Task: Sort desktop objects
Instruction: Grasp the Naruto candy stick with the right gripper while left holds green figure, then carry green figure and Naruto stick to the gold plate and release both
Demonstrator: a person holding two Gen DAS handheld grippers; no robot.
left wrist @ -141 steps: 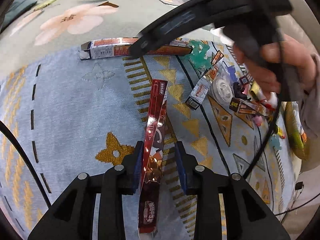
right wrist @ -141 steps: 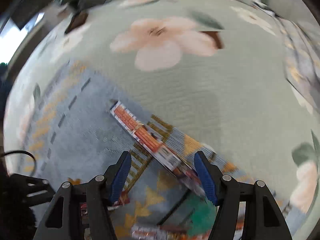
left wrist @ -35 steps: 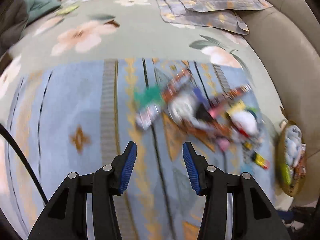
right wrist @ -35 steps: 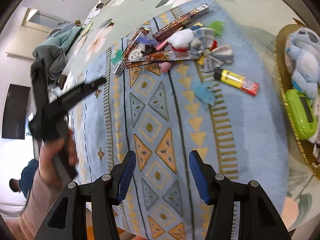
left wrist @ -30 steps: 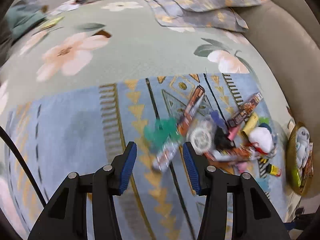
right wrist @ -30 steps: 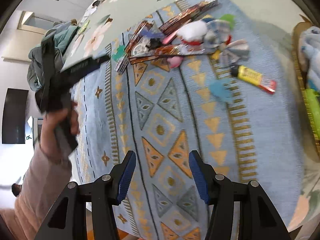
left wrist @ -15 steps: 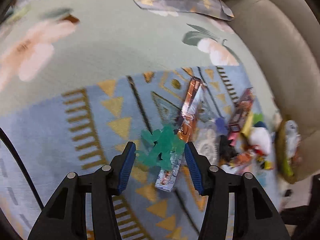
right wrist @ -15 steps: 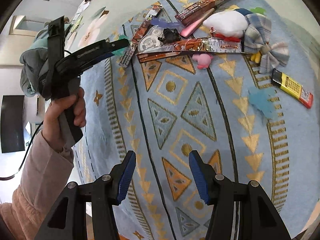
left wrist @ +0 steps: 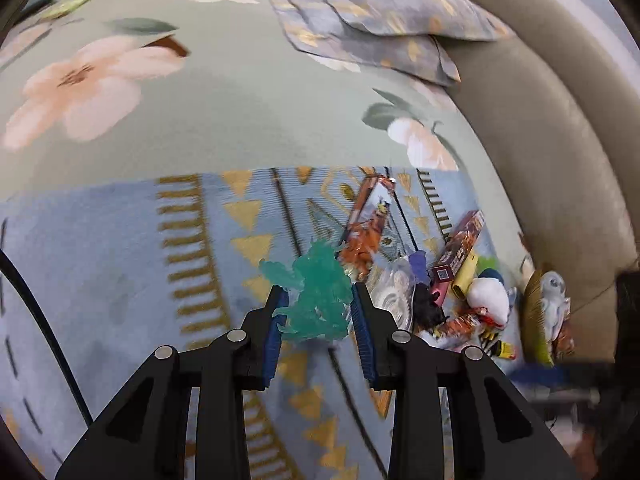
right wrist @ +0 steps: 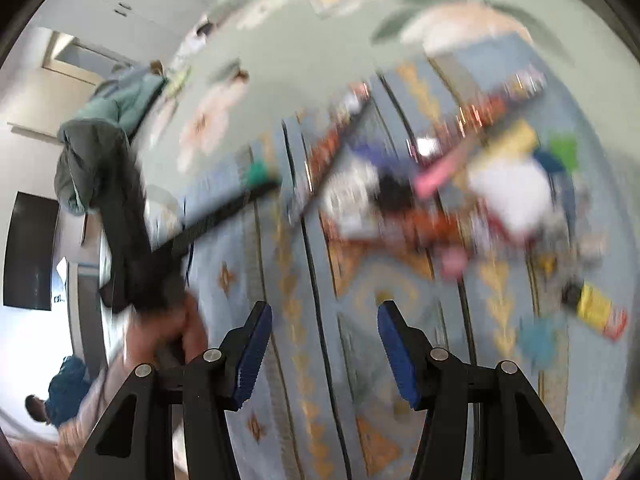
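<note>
Both wrist views look steeply down, sharing the blue patterned cloth (left wrist: 100,260) and its clutter, the left nearer.

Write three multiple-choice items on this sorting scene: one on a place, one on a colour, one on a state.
1. Where is the green toy?
A. between the left gripper's jaws
B. in the basket
C. on the pillow

2. What colour are the pads on the gripper fingers?
A. red
B. blue
C. white

3. How is the right gripper?
A. shut on a wrapper
B. open and empty
C. out of view

Answers:
1 A, the toy sits between the two jaws on the blue mat.
2 B, both views show blue pads.
3 B, its jaws stand wide apart above the mat.
</note>
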